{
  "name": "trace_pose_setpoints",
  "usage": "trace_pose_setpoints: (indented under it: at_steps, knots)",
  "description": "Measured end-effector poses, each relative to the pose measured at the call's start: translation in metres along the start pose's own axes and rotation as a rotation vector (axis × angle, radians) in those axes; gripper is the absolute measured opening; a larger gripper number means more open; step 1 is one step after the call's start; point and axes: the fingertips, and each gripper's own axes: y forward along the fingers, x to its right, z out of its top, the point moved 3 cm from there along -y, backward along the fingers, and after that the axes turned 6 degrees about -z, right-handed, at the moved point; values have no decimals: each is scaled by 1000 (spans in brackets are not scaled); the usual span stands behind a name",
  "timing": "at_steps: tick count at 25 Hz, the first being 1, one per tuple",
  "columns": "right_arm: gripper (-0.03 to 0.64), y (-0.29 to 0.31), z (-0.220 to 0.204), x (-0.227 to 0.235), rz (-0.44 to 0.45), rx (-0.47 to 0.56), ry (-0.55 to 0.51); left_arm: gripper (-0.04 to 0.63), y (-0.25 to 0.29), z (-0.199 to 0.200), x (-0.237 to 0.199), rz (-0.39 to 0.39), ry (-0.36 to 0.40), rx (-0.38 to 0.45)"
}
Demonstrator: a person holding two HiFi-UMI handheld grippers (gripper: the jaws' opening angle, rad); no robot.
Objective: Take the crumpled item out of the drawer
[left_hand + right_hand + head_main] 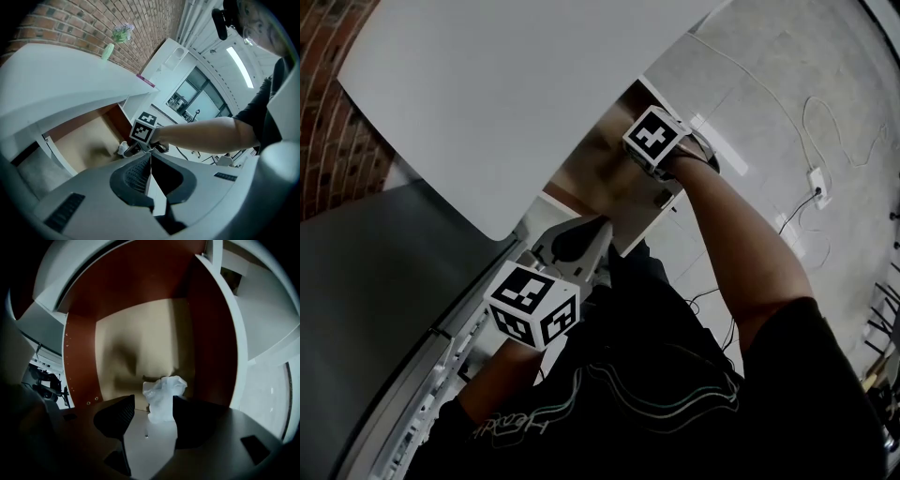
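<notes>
We're at the grasp: our right hand-held gripper (153,404) stands wide open, the wad (164,391) between its jaws, by the drawer's (80,357) side wall. Next we should close, then lift. The left hand-held gripper (149,157) is closed and empty.

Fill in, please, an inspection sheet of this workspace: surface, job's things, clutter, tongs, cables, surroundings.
Surface: white tabletop, with the drawer open beneath it.
Job's things: white crumpled item is in the drawer.
Clutter: pale green vase with flowers on the tabletop.
Grippers: right tongs open, the crumpled item between them, not clamped; left tongs shut, nothing seen between them.
Cables: white socket with cable on the floor.
Surroundings: brick wall; grey floor.
</notes>
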Motion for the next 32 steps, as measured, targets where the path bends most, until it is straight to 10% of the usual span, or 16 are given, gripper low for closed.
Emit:
trace_pose_setpoints:
  at_steps: [32]
  knots:
    - [66, 19, 10, 4, -24, -62, -29, 25, -4, -11, -12, 22, -32, -13]
